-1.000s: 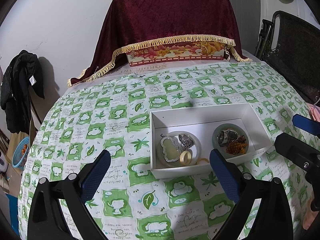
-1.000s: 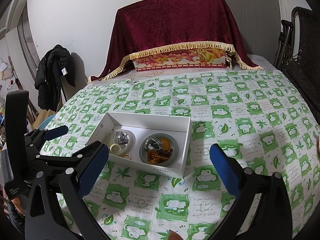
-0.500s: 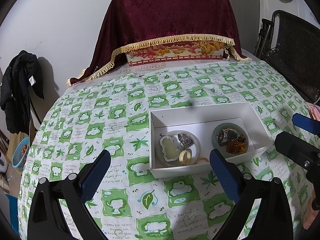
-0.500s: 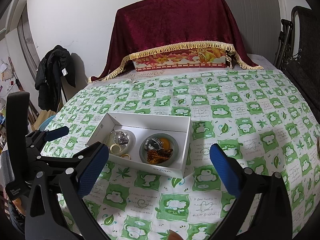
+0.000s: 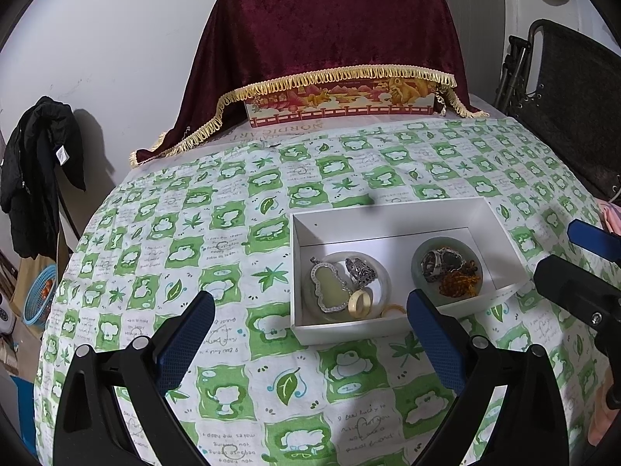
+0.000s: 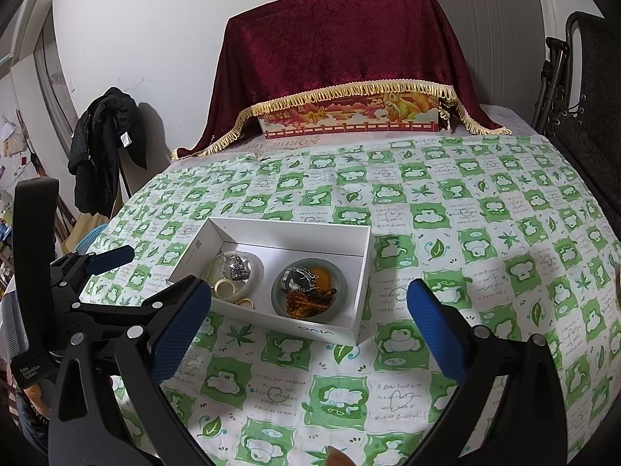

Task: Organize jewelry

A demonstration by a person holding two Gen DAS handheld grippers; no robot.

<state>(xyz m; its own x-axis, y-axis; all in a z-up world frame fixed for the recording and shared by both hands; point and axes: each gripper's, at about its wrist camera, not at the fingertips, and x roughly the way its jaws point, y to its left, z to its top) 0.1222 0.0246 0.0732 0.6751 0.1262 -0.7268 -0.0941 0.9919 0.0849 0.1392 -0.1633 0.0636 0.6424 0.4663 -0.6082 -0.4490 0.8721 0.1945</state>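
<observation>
- The piece under the dark red velvet cloth (image 5: 330,27) was hidden, apart from a strip of a printed red-and-gold box (image 5: 341,103) below the gold fringe.
- In the right wrist view the near wall of the white box (image 6: 310,328) cut off the front of both dishes, and the pendant was mostly hidden behind the ring and the box wall.
- The tangle in the right-hand dish was hard to sort into separate pieces.
- The white box lay open on the green-and-white frog-print tablecloth (image 5: 233,233), with two round dishes side by side inside.
- The left dish (image 5: 382,272) held a pale gourd-shaped pendant (image 5: 330,287) in a silver rim, a silver ring (image 5: 361,270) and a cream band (image 5: 360,303); a thin gold ring (image 5: 392,310) lay on the box floor just beside that dish.
- The greenish right dish (image 5: 417,272) held silver-and-dark pieces (image 5: 438,262) and a heap of amber beads (image 5: 460,285).
- The left gripper (image 5: 310,330) hovered near the box's front left corner, jaws spread wide, holding nothing.
- The right gripper (image 6: 308,320) hovered at the box's near side, jaws likewise wide apart and empty.
</observation>
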